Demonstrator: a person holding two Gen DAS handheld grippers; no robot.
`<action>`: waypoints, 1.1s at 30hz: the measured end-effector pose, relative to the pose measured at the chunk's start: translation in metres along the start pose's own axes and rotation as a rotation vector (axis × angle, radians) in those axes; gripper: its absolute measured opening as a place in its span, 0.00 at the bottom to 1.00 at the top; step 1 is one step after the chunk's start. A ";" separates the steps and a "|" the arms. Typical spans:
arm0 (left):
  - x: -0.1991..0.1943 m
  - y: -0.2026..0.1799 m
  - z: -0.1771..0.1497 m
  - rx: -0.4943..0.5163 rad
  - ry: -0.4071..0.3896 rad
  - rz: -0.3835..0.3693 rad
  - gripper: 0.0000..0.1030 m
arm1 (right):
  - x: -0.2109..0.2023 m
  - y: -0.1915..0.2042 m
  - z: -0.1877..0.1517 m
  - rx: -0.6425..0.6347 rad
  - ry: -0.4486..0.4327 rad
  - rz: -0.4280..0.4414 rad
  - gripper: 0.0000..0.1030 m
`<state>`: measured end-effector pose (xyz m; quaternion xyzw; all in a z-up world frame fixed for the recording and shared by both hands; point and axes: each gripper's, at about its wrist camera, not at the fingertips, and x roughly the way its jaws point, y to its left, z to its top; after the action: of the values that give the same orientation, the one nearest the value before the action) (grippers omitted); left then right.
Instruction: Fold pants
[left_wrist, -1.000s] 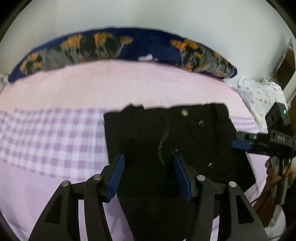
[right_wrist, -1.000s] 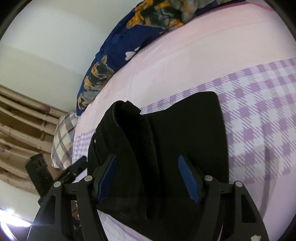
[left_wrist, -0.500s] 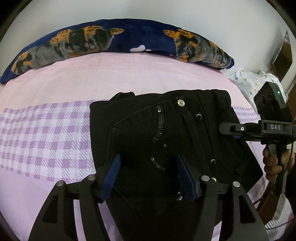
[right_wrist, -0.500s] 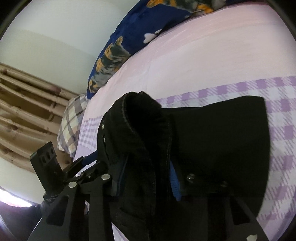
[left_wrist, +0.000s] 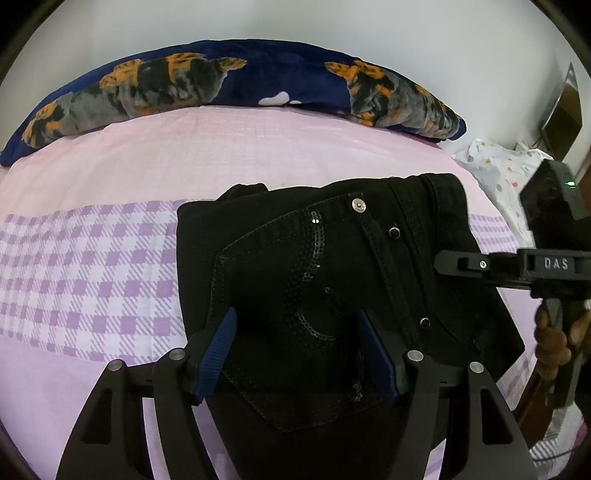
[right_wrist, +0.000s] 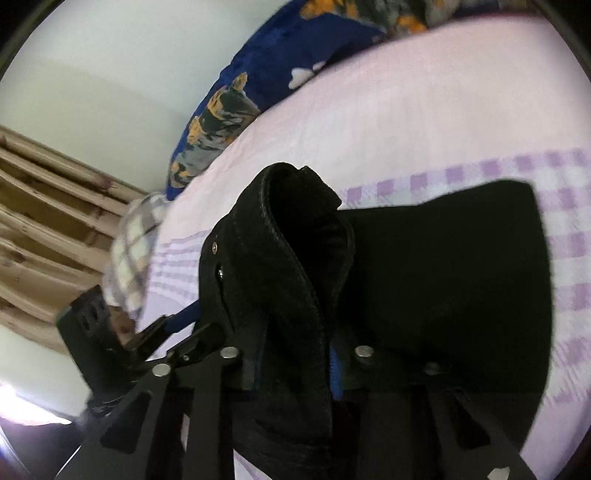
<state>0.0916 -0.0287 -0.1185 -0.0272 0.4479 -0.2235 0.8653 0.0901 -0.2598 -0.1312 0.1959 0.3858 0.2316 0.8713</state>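
Black pants (left_wrist: 314, 266) lie folded on the pink and purple checked bed sheet (left_wrist: 92, 266), with a sequinned back pocket facing up. My left gripper (left_wrist: 299, 350) is open, its blue pads spread over the pocket. My right gripper (right_wrist: 295, 365) is shut on the pants' waistband (right_wrist: 280, 266), which bunches up between the fingers. The right gripper also shows at the right of the left wrist view (left_wrist: 517, 264), at the pants' right edge.
A dark blue pillow with orange print (left_wrist: 229, 81) lies along the far side of the bed. A white spotted cloth (left_wrist: 506, 162) sits at the right. A plaid pillow (right_wrist: 136, 251) and wooden slats (right_wrist: 44, 206) are at the left of the right wrist view.
My right gripper has closed on the waistband and lifted it. The left gripper has stayed open over the pocket and come slightly closer.
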 end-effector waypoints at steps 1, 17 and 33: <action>0.000 0.000 0.001 -0.005 0.005 -0.001 0.65 | -0.005 0.005 0.000 -0.001 -0.011 -0.013 0.14; -0.040 -0.033 0.030 0.062 -0.096 -0.075 0.65 | -0.076 0.019 0.003 0.079 -0.166 -0.100 0.10; 0.012 -0.057 -0.003 0.167 0.060 -0.038 0.66 | -0.070 -0.060 -0.021 0.247 -0.173 -0.263 0.30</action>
<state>0.0742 -0.0845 -0.1157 0.0431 0.4527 -0.2769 0.8465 0.0474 -0.3440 -0.1349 0.2681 0.3573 0.0491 0.8933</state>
